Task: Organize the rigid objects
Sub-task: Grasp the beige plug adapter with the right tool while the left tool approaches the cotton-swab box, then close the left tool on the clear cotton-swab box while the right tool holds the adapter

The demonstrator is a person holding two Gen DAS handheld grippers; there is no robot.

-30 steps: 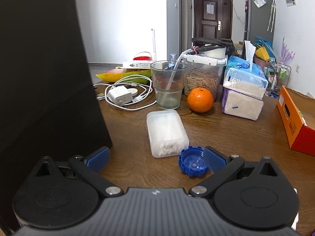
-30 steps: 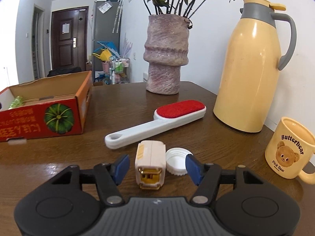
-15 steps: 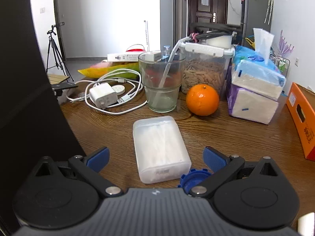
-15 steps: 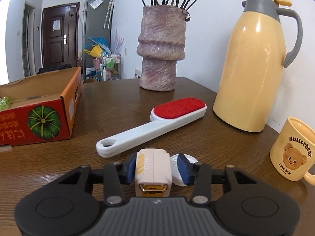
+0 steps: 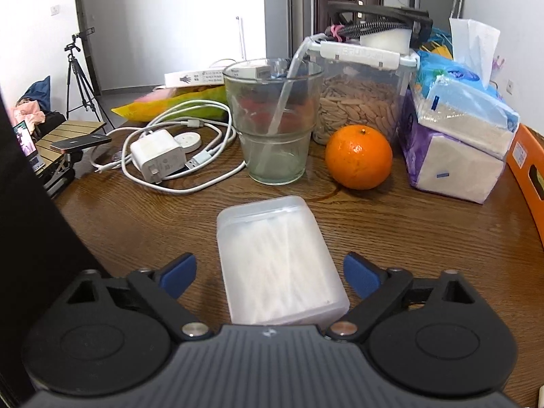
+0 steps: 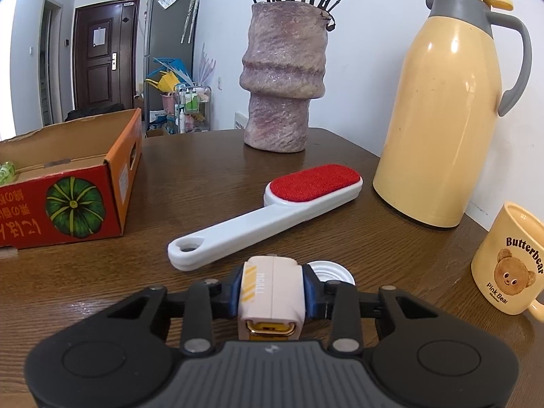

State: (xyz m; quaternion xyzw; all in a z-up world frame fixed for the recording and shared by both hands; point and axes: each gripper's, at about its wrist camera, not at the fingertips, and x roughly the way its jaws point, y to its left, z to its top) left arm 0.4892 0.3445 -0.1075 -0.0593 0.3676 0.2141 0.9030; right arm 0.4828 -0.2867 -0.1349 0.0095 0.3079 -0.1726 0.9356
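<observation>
Two tongs work over the same brown wooden counter (image 5: pixel 425 224). In the left wrist view, going from the left of the frame, a white charger with its looped cable (image 5: pixel 158 156) lies at centre left, then a clear glass (image 5: pixel 273 125) with a straw stands at upper centre, an orange (image 5: pixel 358 157) sits just right of it, and a stack of tissue packs (image 5: pixel 459 142) fills the right side, with the orange edge of a cardboard box at the far right. The left tongs (image 5: pixel 270 273) sit at the bottom centre with their jaws closing; a frosted plastic box (image 5: pixel 278 261) of thin white sticks lies flat on the counter between the blue pads, which stand clear of its sides. In the right wrist view, an open cardboard box (image 6: pixel 68 200) printed with a green pumpkin rests at the left, a white lint brush (image 6: pixel 268 217) with a red pad lies across the centre, a rough pinkish vase (image 6: pixel 282 78) stands behind it, a cream thermos jug (image 6: pixel 442 108) rises at the right, and a bear mug (image 6: pixel 510 265) sits at the far right edge. The right tongs (image 6: pixel 271 292) at bottom centre are clamped on a small cream charger block (image 6: pixel 270 289), both pads pressed to its sides, and a white bottle cap (image 6: pixel 331 270) lies on the counter just right of it.
</observation>
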